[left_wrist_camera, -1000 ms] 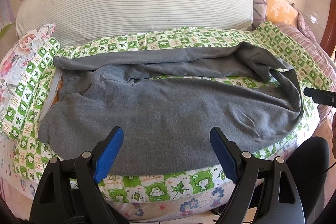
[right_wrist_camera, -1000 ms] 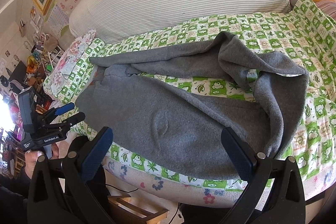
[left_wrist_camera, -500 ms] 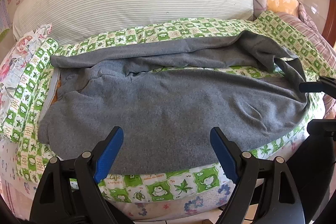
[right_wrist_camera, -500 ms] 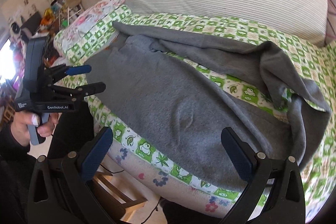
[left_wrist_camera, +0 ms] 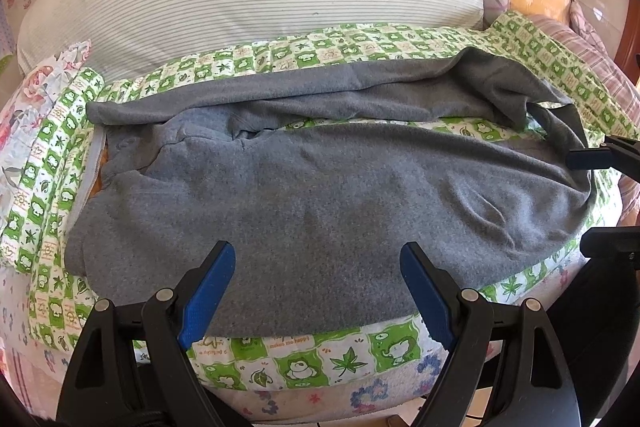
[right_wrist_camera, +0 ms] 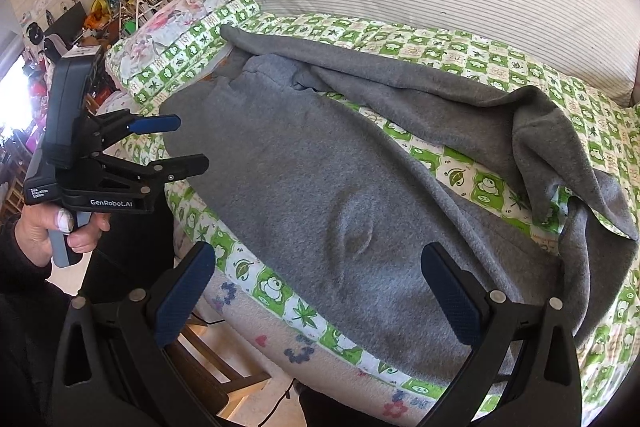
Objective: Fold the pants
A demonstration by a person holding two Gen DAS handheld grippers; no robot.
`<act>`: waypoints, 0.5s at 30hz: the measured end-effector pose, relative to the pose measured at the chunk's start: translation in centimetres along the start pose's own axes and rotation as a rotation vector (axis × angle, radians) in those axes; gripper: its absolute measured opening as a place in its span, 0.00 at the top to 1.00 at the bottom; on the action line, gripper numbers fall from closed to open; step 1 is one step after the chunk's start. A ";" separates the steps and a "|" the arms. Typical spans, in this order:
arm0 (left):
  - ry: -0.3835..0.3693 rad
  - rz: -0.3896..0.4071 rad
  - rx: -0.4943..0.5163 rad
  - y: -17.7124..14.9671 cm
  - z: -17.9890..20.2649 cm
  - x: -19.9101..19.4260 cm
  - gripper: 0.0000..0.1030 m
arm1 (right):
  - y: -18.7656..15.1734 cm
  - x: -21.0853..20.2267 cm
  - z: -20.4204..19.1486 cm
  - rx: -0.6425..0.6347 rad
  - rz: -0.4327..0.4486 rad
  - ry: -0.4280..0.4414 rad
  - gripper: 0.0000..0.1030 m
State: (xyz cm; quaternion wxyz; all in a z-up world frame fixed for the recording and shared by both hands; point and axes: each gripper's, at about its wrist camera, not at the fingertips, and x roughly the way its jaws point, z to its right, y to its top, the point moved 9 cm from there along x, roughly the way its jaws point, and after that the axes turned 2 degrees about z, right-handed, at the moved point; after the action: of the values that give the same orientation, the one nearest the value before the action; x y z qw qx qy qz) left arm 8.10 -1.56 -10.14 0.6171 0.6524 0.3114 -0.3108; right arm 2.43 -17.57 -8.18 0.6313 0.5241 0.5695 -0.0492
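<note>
Grey fleece pants [right_wrist_camera: 320, 195] sprawl across the green frog-print checkered bedsheet [right_wrist_camera: 472, 45]; right gripper [right_wrist_camera: 320, 291] hovers wide-jawed above them, left gripper [right_wrist_camera: 176, 143] also spread, gripped by a hand [right_wrist_camera: 48, 231].

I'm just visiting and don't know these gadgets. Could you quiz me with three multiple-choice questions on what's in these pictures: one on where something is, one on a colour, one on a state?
1. Where do the grey pants lie?
A. on the floor
B. on the green frog-print cover
C. on a chair

2. What colour are the pads on the left tool?
A. blue
B. red
C. yellow

3. How is the right tool now?
A. shut on the pants
B. shut on a pillow
C. open, holding nothing

Answers: 1 B, the checked cover shows all round the pants. 2 A, both pads are blue. 3 C, its fingers stand wide apart with nothing between.
</note>
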 end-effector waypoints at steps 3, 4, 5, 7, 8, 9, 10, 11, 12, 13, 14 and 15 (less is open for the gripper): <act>-0.007 -0.004 0.001 0.1 0.3 0.2 0.17 | -0.1 0.0 0.2 0.011 0.000 0.003 0.00; -0.010 -0.006 0.001 0.2 0.4 0.3 0.17 | -0.1 -0.1 0.4 0.016 0.001 0.006 0.00; -0.015 -0.009 0.003 0.2 0.6 0.5 0.17 | -0.1 -0.1 0.5 0.021 0.003 0.008 0.00; -0.021 -0.012 0.007 0.4 0.9 0.6 0.17 | -0.2 -0.2 0.8 0.030 0.006 0.010 0.00; -0.025 -0.013 0.011 0.5 1.1 0.7 0.17 | -0.3 -0.3 1.0 0.036 0.008 0.009 0.00; -0.028 -0.014 0.016 0.5 1.4 0.9 0.17 | -0.4 -0.4 1.2 0.043 0.009 0.009 0.00; -0.031 -0.014 0.019 0.6 1.6 0.9 0.17 | -0.5 -0.5 1.4 0.051 0.011 0.010 0.00; -0.034 -0.015 0.023 0.7 1.8 1.0 0.17 | -0.6 -0.7 1.7 0.059 0.013 0.011 0.00; -0.040 -0.015 0.028 0.9 2.1 1.1 0.17 | -0.7 -0.9 2.0 0.069 0.018 0.009 0.00; -0.043 -0.015 0.031 1.0 2.3 1.1 0.17 | -0.9 -1.0 2.2 0.077 0.022 0.008 0.00; -0.046 -0.015 0.035 1.1 2.5 1.2 0.17 | -1.0 -1.2 2.6 0.088 0.027 0.006 0.00; -0.050 -0.015 0.038 1.2 2.7 1.2 0.17 | -1.1 -1.5 3.0 0.099 0.032 0.003 0.00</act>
State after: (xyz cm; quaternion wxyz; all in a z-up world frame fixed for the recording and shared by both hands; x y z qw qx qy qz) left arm 9.75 -4.33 -10.49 0.6097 0.6538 0.2949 -0.3374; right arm 3.19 -20.97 -8.30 0.6043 0.5637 0.5591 -0.0664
